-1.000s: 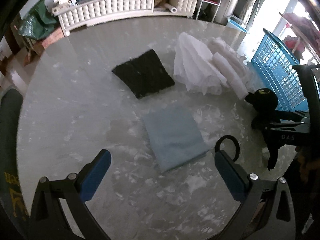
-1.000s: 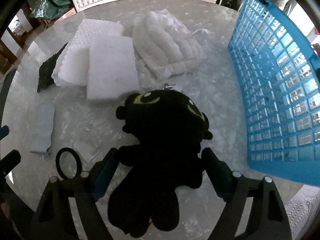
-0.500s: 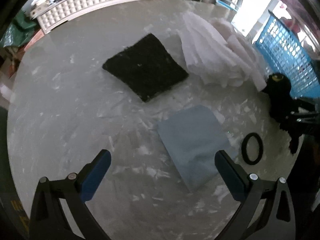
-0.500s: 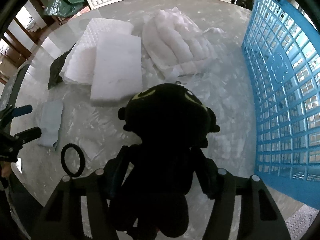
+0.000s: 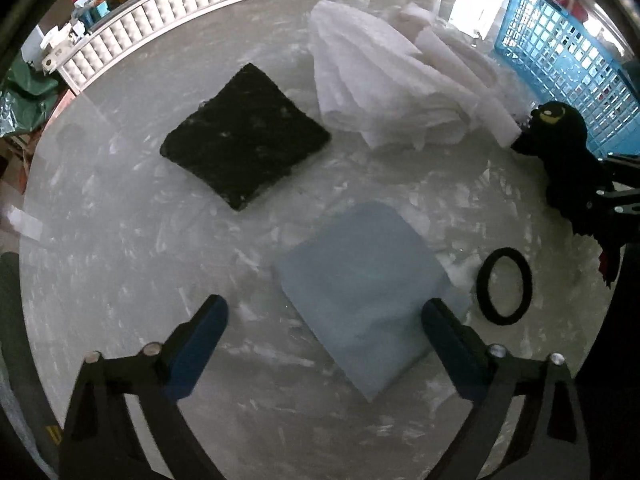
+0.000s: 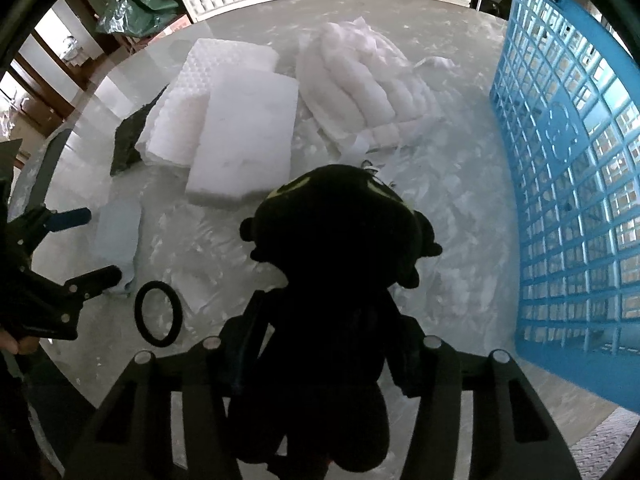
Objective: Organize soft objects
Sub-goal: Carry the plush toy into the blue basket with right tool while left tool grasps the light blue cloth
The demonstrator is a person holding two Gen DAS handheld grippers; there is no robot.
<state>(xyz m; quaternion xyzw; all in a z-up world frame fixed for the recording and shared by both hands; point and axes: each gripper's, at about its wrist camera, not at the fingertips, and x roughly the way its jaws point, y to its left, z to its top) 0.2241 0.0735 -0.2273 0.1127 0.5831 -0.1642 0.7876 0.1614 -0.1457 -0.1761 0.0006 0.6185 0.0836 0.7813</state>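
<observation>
Squeezing is what matters: the right gripper (image 6: 324, 344), jaws closing around the black plush toy (image 6: 336, 248), should clamp its body firmly before lifting toward the blue basket (image 6: 568, 168) on its right, while the left gripper (image 5: 324, 320), wide but narrowing and holding nothing, straddles the blue cloth (image 5: 360, 280) on the bench (image 5: 120, 220).

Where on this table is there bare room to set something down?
Bare marble lies left of the black pad and blue cloth, out to the table edge. A narrower strip runs between the plush and basket. The white foam crowds the far middle.

Left gripper (image 5: 322, 322) wide, jaws narrowing; right gripper (image 6: 332, 320) closing, apparently gripping.
</observation>
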